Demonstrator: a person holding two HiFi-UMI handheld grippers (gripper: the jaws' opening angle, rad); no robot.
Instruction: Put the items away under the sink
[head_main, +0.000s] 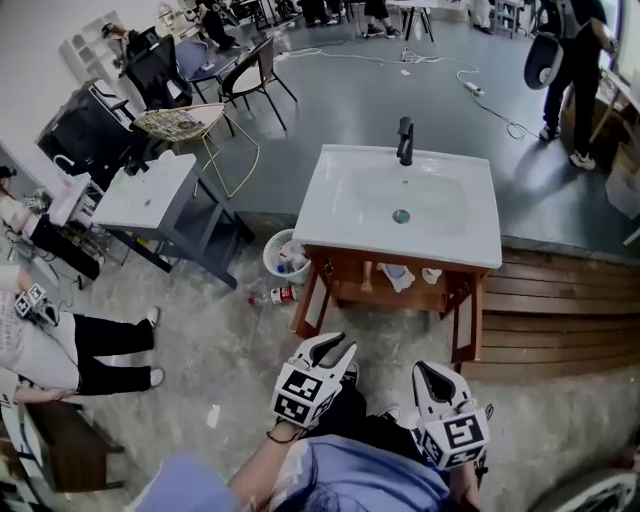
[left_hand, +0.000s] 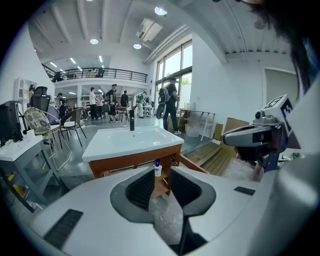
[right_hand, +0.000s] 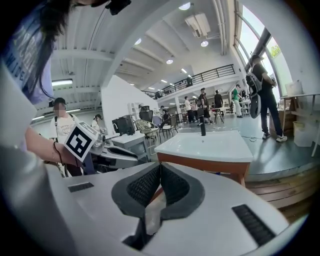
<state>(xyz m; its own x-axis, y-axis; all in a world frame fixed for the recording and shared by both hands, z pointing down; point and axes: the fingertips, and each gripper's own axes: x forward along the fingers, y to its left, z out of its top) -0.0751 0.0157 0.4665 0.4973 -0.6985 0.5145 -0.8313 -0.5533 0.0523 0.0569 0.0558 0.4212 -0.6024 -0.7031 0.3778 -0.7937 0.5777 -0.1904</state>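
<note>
The white sink (head_main: 480, 240) with a black faucet (head_main: 405, 140) stands on a wooden cabinet (head_main: 465, 310) ahead of me. On its open shelf I see a small bottle (head_main: 367, 278), a white cloth (head_main: 400, 277) and a white cup (head_main: 431, 275). In the left gripper view a white bottle with a blue cap (left_hand: 157, 168) shows on that shelf. My left gripper (head_main: 335, 345) (left_hand: 161, 172) hovers over the floor in front of the cabinet, jaws slightly apart and empty. My right gripper (head_main: 432, 370) (right_hand: 160, 167) hangs beside it, shut on nothing.
A white bin (head_main: 285, 255) holding rubbish stands left of the cabinet, with a bottle (head_main: 275, 296) lying on the floor by it. Wooden steps (head_main: 560, 300) run to the right. A grey table (head_main: 150, 190) and chairs stand at the left, near a seated person (head_main: 90, 350).
</note>
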